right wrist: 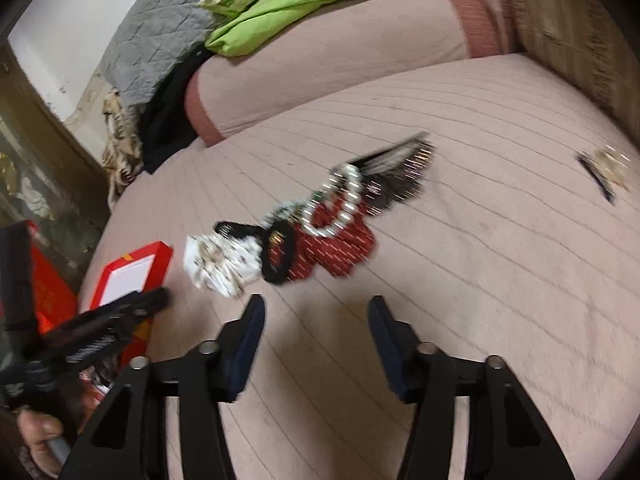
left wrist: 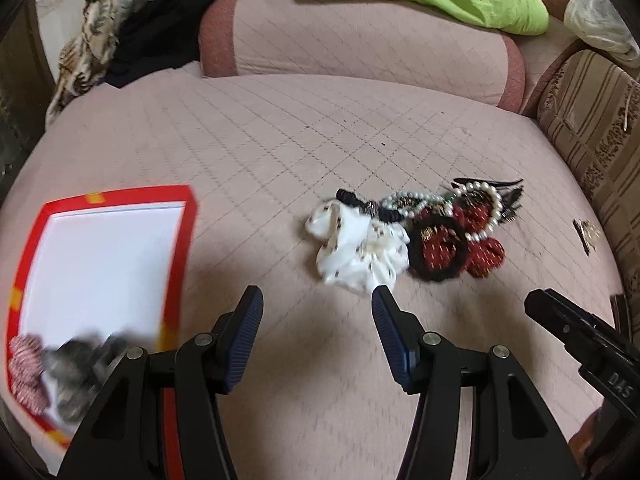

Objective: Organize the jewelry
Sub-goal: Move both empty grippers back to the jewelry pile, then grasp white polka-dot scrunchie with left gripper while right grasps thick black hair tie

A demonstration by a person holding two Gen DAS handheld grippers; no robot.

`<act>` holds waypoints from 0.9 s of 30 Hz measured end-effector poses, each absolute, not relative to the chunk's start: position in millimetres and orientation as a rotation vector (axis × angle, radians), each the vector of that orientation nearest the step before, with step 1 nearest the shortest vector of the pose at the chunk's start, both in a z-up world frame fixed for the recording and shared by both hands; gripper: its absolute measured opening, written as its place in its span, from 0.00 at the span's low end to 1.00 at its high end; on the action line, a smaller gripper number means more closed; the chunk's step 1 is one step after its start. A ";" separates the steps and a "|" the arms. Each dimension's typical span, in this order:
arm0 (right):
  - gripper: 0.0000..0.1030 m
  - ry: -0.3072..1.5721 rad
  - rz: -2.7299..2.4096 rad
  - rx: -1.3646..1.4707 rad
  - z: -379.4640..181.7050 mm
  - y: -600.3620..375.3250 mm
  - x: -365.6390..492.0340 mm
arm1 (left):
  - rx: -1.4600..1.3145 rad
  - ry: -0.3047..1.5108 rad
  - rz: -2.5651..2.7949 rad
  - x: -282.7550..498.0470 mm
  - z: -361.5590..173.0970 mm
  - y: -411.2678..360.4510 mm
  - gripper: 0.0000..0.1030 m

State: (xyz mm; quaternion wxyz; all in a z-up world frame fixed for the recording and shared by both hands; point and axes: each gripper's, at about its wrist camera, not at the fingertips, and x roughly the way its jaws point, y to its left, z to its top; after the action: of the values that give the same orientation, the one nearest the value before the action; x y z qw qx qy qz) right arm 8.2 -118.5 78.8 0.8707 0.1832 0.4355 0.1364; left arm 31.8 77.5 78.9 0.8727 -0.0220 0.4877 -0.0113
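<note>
Both the left claw point(left wrist: 316, 304) and right claw point(right wrist: 316, 312) are held spread and empty above the bed point(left wrist: 280, 140), the jewelry pile point(left wrist: 416, 232) being heaped ahead, presumably for transfer into the red box point(left wrist: 188, 216).

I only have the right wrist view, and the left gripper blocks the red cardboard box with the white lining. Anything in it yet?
Observer: Yes. In the left wrist view a red-and-white striped scrunchie lies in the near corner of the red box.
Operator: Anything else inside?
Observer: A blurred grey item beside it, too smeared to identify.
Operator: Is the left gripper free?
Observer: Yes, the left gripper is open and empty, short of the white spotted fabric scrunchie.
</note>
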 end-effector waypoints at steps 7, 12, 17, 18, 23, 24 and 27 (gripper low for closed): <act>0.35 0.928 0.335 0.319 68.5 -90.5 50.2 | -0.091 1.041 -0.063 65.0 57.5 74.9 0.54; 0.34 0.963 0.314 0.278 52.0 -83.1 69.4 | -0.096 1.066 -0.096 73.8 44.0 67.2 0.33; 0.12 0.963 0.323 0.280 53.6 -83.0 69.6 | -0.092 1.069 -0.118 68.1 44.5 63.6 0.09; 0.12 0.960 0.323 0.284 55.7 -83.6 67.6 | -0.096 1.065 -0.121 66.6 47.1 63.4 0.08; 0.10 0.948 0.322 0.323 69.0 -86.5 52.0 | -0.138 1.025 -0.138 44.4 74.1 69.4 0.08; 0.10 0.946 0.322 0.327 72.4 -86.9 48.3 | -0.145 1.016 -0.142 39.6 79.7 71.3 0.08; 0.07 0.932 0.325 0.332 85.5 -88.2 34.8 | -0.163 0.988 -0.149 24.0 97.1 80.1 0.08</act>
State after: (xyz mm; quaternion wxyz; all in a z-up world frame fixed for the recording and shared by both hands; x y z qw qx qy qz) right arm 34.8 -88.2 85.5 0.8674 0.1588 0.4453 0.1553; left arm 24.0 80.1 97.1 0.8747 -0.0780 0.4730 -0.0711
